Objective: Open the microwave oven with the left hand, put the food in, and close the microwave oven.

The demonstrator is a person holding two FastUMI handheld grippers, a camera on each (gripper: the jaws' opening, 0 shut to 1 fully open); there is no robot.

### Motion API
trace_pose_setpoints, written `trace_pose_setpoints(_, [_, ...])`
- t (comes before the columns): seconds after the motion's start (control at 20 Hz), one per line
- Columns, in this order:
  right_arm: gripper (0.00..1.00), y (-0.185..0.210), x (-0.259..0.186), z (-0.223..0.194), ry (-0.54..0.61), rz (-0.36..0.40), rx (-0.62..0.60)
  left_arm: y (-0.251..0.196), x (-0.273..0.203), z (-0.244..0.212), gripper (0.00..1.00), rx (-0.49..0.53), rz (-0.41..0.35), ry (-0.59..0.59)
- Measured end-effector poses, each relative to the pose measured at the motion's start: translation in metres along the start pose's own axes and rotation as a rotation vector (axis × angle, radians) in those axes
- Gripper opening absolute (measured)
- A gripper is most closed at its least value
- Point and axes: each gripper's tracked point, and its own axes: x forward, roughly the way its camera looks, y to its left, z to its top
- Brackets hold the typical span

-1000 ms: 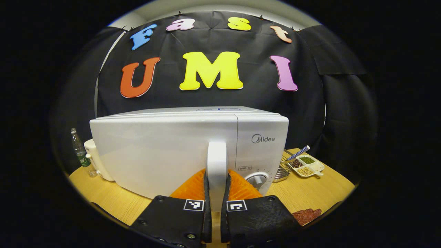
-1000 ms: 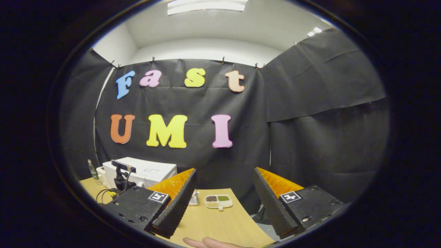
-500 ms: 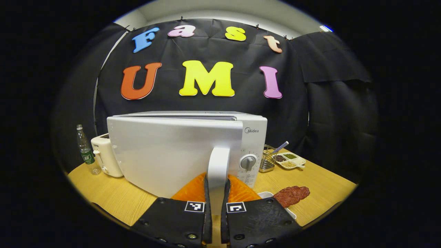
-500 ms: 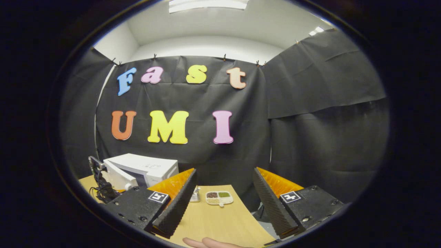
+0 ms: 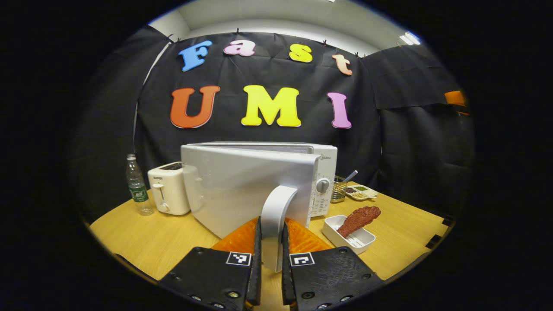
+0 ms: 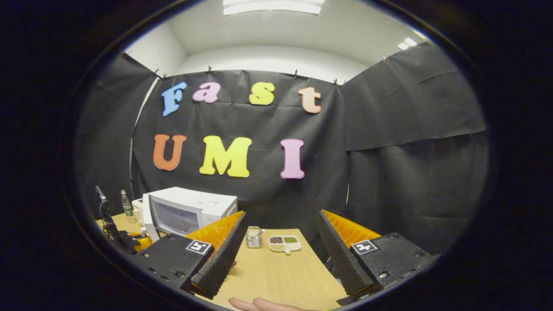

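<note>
In the left gripper view, my left gripper (image 5: pixel 271 229) is shut on the white door handle (image 5: pixel 276 207) of the white microwave (image 5: pixel 325 152). The door (image 5: pixel 242 185) stands partly swung out toward me. Right of it, a reddish-brown piece of meat (image 5: pixel 357 218) leans in a small white tray (image 5: pixel 351 237) on the wooden table (image 5: pixel 142 242). In the right gripper view, my right gripper (image 6: pixel 281 214) hangs open above the table with nothing between its fingers. From there the microwave (image 6: pixel 196 209) sits far left with its door (image 6: pixel 147 216) ajar.
A white toaster (image 5: pixel 168 188) and a plastic bottle (image 5: pixel 136 183) stand left of the microwave. A wire basket (image 5: pixel 339 192) and a divided dish of beans (image 5: pixel 360 193) sit behind the tray. A person's hand (image 6: pixel 259 304) shows at the bottom of the right gripper view.
The left gripper has pulled the handle back and the door has swung from shut to partly open. The tray with the meat has come into view. The right gripper stays open, barely moved.
</note>
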Motion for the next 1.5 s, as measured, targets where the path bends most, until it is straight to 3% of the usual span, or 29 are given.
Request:
trace_pose_setpoints(0.1, [1.0, 0.011, -0.012, -0.002, 0.004, 0.025, 0.002, 0.03, -0.033, -0.002, 0.24, -0.019, 0.062, 0.009])
trace_pose_setpoints(0.25, [1.0, 0.022, -0.029, -0.001, 0.005, 0.051, 0.008, 0.068, -0.087, 0.006, 0.95, -0.015, 0.124, -0.021])
trace_pose_setpoints(0.55, [1.0, 0.033, -0.049, 0.006, -0.017, 0.06, -0.005, 0.104, -0.156, 0.033, 0.94, 0.044, 0.239, -0.056])
trace_pose_setpoints(0.6, [0.95, 0.034, -0.049, 0.004, -0.016, 0.062, -0.009, 0.102, -0.161, 0.038, 0.94, 0.046, 0.234, -0.061])
trace_pose_setpoints(0.7, [1.0, 0.038, -0.048, 0.002, -0.008, 0.077, -0.017, 0.088, -0.168, 0.043, 0.93, 0.042, 0.189, -0.057])
trace_pose_setpoints(0.8, [0.95, 0.039, -0.04, 0.002, -0.005, 0.09, -0.027, 0.085, -0.173, 0.054, 0.94, 0.039, 0.188, -0.061])
trace_pose_setpoints(0.9, [1.0, 0.034, -0.029, -0.001, 0.009, 0.082, -0.034, 0.08, -0.174, 0.068, 0.94, 0.038, 0.207, -0.063])
trace_pose_setpoints(0.95, [0.95, 0.032, -0.022, -0.002, 0.022, 0.084, -0.036, 0.078, -0.172, 0.073, 0.94, 0.046, 0.227, -0.056])
trace_pose_setpoints(1.2, [1.0, 0.032, 0.02, -0.028, 0.126, 0.13, -0.067, 0.069, -0.156, 0.11, 0.94, 0.149, 0.306, -0.051])
trace_pose_setpoints(1.25, [1.0, 0.032, 0.03, -0.037, 0.157, 0.144, -0.068, 0.062, -0.149, 0.117, 0.87, 0.151, 0.301, -0.049])
trace_pose_setpoints(1.3, [0.96, 0.032, 0.039, -0.045, 0.188, 0.157, -0.065, 0.055, -0.142, 0.124, 0.97, 0.143, 0.291, -0.052])
trace_pose_setpoints(1.35, [1.0, 0.032, 0.051, -0.054, 0.222, 0.169, -0.06, 0.048, -0.134, 0.133, 0.96, 0.129, 0.277, -0.056])
trace_pose_setpoints(1.4, [0.96, 0.031, 0.062, -0.063, 0.252, 0.176, -0.057, 0.042, -0.128, 0.141, 0.96, 0.116, 0.268, -0.06])
trace_pose_setpoints(1.5, [1.0, 0.035, 0.081, -0.085, 0.329, 0.212, -0.048, 0.035, -0.116, 0.159, 0.96, 0.1, 0.263, -0.074])
